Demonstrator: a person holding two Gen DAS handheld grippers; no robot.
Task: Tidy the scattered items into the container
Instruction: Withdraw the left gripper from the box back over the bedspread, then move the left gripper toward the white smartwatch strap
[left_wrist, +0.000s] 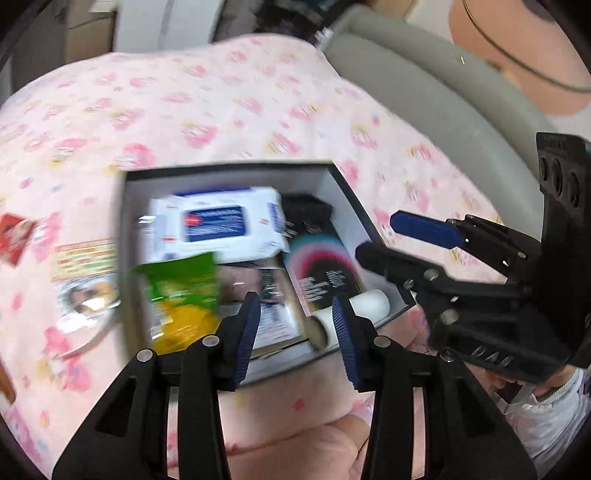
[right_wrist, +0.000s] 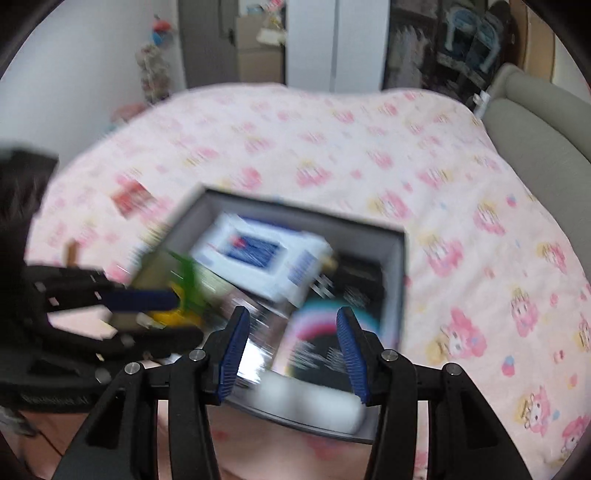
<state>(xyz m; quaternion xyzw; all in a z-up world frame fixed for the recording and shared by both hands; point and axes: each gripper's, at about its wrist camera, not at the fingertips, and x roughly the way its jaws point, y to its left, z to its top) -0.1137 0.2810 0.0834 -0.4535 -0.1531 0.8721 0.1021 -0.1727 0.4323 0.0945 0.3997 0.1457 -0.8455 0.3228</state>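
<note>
The left gripper (left_wrist: 295, 339) fills the near edge of its own view, jaws partly open with nothing between the blue pads; through the gap shows the near wall of the box (left_wrist: 229, 171). The right gripper (right_wrist: 293, 352) is likewise partly open and empty, above the box's near side. Both point down into the box, and both pictures are blurred.

The box sits on the bed (left_wrist: 221, 110), near its front edge. It holds a white wipes pack (left_wrist: 218, 225) toward the far left corner, a green-and-yellow packet (left_wrist: 181, 295) against the left wall, a dark booklet with a rainbow arc (left_wrist: 321, 266) on the right, a white tube (left_wrist: 351, 314) along the near wall, something black (left_wrist: 306, 206) in the far right corner, and printed paper beneath. Whether the green packet has settled or is leaning on the rim I cannot tell.

My judgement: a drop into the box looks just finished, and the task is well along but not done. Left of the box, on the bed, there remain a flat round pack (left_wrist: 85, 295) just beside the wall, and a red packet (left_wrist: 14, 236) farther toward the bed's left edge. A brown object shows at the picture's left border; too little of it is visible to identify.

The next move calls for the left gripper to swing out over the left wall, come down on the round pack and get a jaw under its thin edge against soft bedding.
</note>
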